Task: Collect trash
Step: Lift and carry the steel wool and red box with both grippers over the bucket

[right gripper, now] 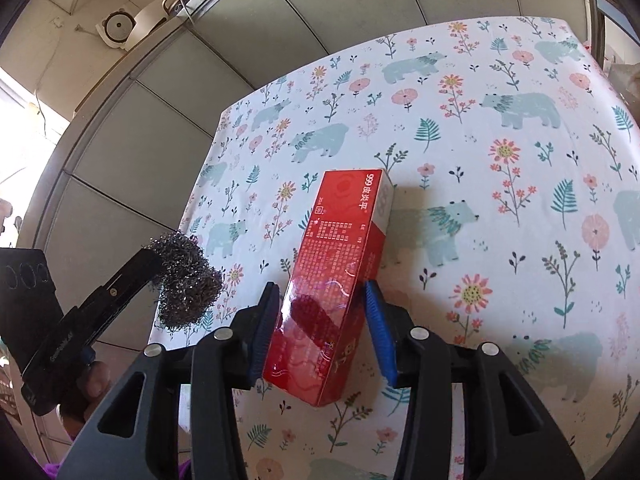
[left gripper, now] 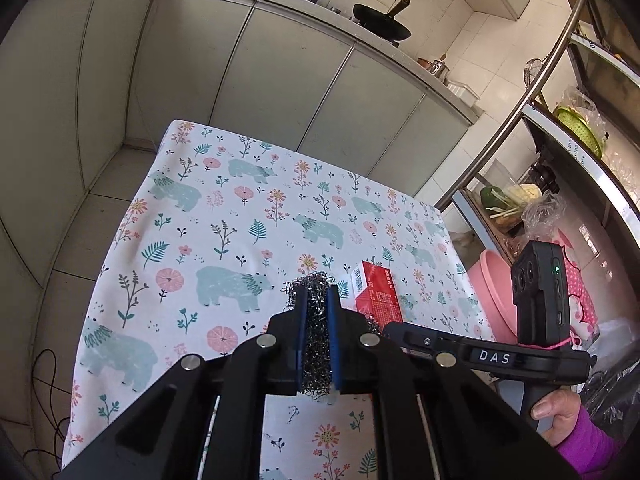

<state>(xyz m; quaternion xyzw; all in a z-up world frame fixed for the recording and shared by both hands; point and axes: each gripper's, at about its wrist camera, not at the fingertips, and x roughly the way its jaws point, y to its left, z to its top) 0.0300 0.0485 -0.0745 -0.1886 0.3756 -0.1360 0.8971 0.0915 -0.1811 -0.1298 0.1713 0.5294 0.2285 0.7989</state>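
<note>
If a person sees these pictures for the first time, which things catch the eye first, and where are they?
The red box lies on the bear-and-flower tablecloth, between the open blue pads of the right claw. To its left, the left claw is shut on a dark steel-wool scrubber, held over the cloth.

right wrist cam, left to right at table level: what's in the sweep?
left gripper shut on the steel wool scourer → right gripper's left blue pad → red box standing between the open jaws → right blue pad → bare floral tablecloth.
</note>
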